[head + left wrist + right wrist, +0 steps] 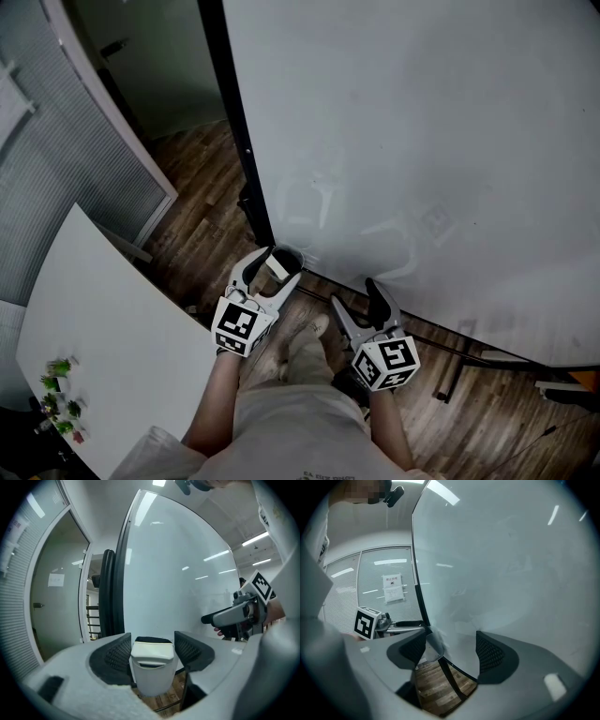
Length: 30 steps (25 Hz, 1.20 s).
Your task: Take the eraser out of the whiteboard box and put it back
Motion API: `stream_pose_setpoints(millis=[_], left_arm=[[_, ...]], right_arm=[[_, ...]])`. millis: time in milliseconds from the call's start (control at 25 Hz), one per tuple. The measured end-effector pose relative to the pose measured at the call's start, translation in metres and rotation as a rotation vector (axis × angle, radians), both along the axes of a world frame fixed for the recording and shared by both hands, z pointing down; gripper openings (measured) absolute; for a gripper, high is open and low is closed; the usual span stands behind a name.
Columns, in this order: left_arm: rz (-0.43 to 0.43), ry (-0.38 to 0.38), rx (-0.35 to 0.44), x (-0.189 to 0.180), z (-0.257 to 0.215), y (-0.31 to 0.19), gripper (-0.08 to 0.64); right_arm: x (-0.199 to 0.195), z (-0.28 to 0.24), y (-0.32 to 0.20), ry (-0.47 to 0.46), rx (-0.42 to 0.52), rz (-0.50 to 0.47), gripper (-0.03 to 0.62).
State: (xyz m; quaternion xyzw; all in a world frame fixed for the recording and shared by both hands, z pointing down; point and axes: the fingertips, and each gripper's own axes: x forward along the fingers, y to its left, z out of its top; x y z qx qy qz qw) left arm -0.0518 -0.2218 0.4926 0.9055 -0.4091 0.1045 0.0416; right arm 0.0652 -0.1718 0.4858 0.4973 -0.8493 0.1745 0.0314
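Looking through the left gripper view, I see the eraser [152,651] between the two jaws of the left gripper [277,258]. The eraser is white with a dark felt strip on its far side, and it stands upright in the whiteboard box [150,681], a small white holder. Only its upper part shows above the box. The jaws stand apart on both sides of the eraser, with the ribbed pads [117,656] just beside it. I do not see them pressing on it, so I count this gripper as not yet clamped.

In the head view the box sits at the lower left corner of the whiteboard [422,141], next to its black frame [239,150].

The right gripper [354,292] is near the left one, to its right, and it points at the bottom edge of the board. Its jaws are wide apart and hold nothing; between them I see only the board and the wooden floor [440,686]. A white table [103,328] is at my left.
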Motion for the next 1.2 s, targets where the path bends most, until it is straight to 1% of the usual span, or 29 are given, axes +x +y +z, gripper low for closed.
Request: stream_pose_setpoints(millis=[440,720,960,1200], left_arm=[[-0.003,-0.012,0.005,0.0025,0.0028,-0.0023,0.268],[-0.004,0.003,0.037,0.0034,0.0011,-0.0031,0.262],[-0.005,-0.001,0.031,0.0016,0.0027,-0.0018,0.262],[0.001,0.005,0.047,0.0036,-0.0009,-0.0038,0.267]], right_arm=[[-0.0027,-0.0026,-0.0008,-0.012,-0.003,-0.021,0.327],[-0.0064,-0.0024,-0.0024,-0.025,-0.001,-0.039,0.325],[-0.0065,-0.0046,-0.0015,-0.027,0.001,-0.038,0.322],[-0.0050,-0.0064,-0.0023,-0.027,0.006,-0.037,0.316]])
